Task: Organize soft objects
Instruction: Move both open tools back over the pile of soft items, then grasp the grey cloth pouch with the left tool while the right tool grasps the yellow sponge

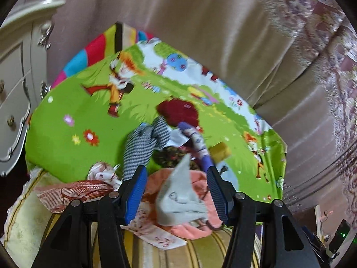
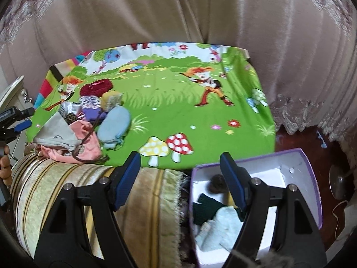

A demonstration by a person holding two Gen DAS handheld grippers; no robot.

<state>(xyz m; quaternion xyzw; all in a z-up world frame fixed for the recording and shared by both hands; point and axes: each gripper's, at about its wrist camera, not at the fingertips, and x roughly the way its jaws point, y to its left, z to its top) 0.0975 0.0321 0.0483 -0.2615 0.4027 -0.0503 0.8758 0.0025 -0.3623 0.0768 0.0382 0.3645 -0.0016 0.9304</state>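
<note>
My left gripper [image 1: 176, 192] stands with its blue pads apart and nothing pinched between them; it hangs over the near edge of the heap of soft things, with a pale grey cloth [image 1: 180, 201] showing in the gap and a pink pouch [image 1: 196, 225] under that cloth. Just beyond the left pad lies a black-and-white checked cloth [image 1: 142, 149], and past the right pad a purple patterned sock [image 1: 198, 143]. Farther off on the heap sit a dark red knitted piece [image 1: 178, 111] and a small yellow thing [image 1: 219, 151], too blurred to name. To the near left of the heap lies a white cloth with a reddish print [image 1: 73, 192]. My right gripper [image 2: 179, 174] also has its pads well apart and empty, over the near edge of the green cartoon sheet [image 2: 178, 102] that covers the bed. Its right pad stands in front of a purple-edged box [image 2: 310, 178] on the near right, below the sheet's edge, with a dark green knit [image 2: 205, 210] and a pale blue fluffy piece [image 2: 223, 225] inside. In this view the heap sits at the sheet's left end, a light blue pouch [image 2: 116, 125] on its right side. A striped beige blanket [image 2: 67, 192] drapes the near edge, brownish curtains [image 2: 178, 11] hang behind, and a cream chest of drawers [image 1: 15, 84] stands far left.
</note>
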